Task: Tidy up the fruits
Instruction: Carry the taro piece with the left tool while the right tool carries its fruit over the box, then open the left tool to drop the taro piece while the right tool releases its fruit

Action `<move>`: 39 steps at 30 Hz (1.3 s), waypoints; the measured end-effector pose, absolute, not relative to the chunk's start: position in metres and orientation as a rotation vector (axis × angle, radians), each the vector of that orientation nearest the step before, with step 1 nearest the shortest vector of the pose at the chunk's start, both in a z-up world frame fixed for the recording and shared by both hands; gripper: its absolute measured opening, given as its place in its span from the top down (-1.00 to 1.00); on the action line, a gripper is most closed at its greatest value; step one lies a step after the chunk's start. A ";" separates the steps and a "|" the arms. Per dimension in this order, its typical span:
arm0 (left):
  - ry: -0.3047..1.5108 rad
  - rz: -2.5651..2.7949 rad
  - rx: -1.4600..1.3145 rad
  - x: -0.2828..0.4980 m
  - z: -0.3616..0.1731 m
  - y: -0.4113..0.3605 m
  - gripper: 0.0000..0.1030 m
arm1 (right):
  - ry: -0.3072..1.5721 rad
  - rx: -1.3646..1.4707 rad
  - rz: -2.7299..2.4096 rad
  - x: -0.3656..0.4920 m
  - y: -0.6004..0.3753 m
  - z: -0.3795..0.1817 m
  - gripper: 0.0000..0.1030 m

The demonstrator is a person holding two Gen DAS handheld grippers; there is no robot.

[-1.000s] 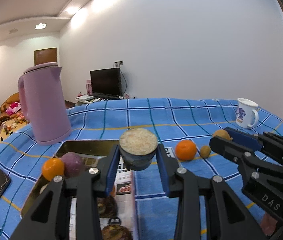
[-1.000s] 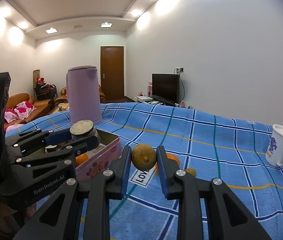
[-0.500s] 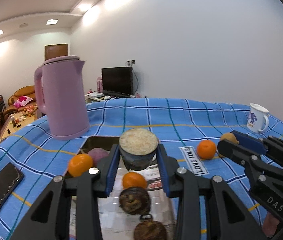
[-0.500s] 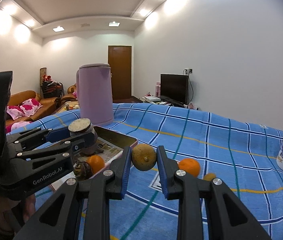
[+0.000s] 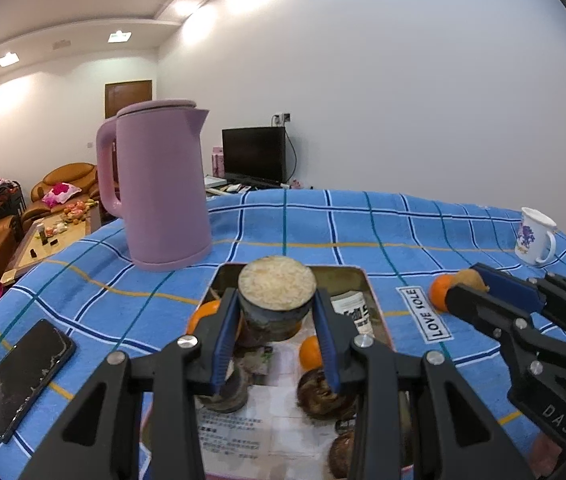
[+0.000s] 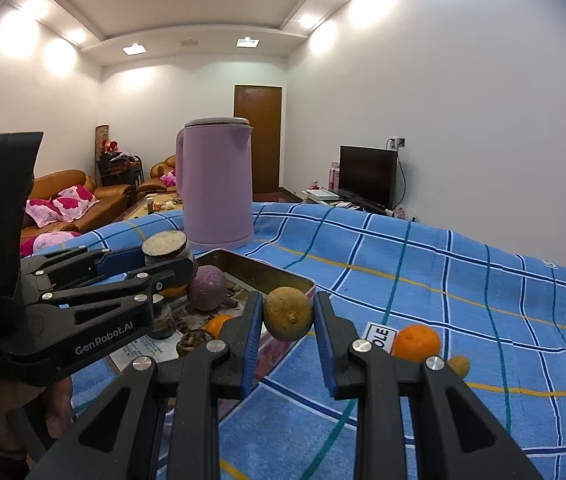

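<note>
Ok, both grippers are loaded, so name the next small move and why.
Probably lower the left gripper a little and let go: its cut stalk piece already hangs over the tin, above bare paper. The right gripper, shut on a brown fruit, sits only at the tin's edge.

Both views are bright and evenly lit by recessed ceiling lights (image 6: 247,42), which flare into soft white blooms on the walls; shadows on the blue checked cloth (image 5: 363,220) are faint; fisheye bending curves the walls and ceiling, with black vignetting at the corners; focus is sharp throughout, without motion blur.
</note>
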State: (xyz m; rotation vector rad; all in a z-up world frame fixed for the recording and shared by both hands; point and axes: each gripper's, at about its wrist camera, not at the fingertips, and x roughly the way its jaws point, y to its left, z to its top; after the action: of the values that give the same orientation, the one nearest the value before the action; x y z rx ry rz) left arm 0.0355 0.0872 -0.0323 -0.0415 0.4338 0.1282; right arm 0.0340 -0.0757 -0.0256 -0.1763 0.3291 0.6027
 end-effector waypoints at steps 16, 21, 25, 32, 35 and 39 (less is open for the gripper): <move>0.450 0.184 -0.060 0.034 -0.034 0.119 0.25 | 0.338 -0.217 0.647 0.032 -0.054 -0.027 0.47; 0.460 0.203 -0.054 0.033 -0.035 0.126 0.25 | 0.342 -0.232 0.665 0.032 -0.047 -0.028 0.47; 0.464 0.208 -0.061 0.033 -0.036 0.132 0.25 | 0.344 -0.243 0.684 0.030 -0.041 -0.028 0.47; 0.467 0.213 -0.075 0.032 -0.037 0.138 0.25 | 0.346 -0.248 0.721 0.029 -0.035 -0.030 0.47; 0.468 0.211 -0.077 0.031 -0.037 0.140 0.25 | 0.349 -0.250 0.727 0.030 -0.033 -0.030 0.47; 0.473 0.207 -0.074 0.031 -0.037 0.140 0.25 | 0.364 -0.247 0.741 0.033 -0.031 -0.031 0.47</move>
State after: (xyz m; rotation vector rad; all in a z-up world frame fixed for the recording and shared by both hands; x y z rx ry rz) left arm 0.0306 0.1403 -0.0370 -0.0742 0.4728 0.2066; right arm 0.0332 -0.0311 -0.0306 -0.2472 0.3636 0.7409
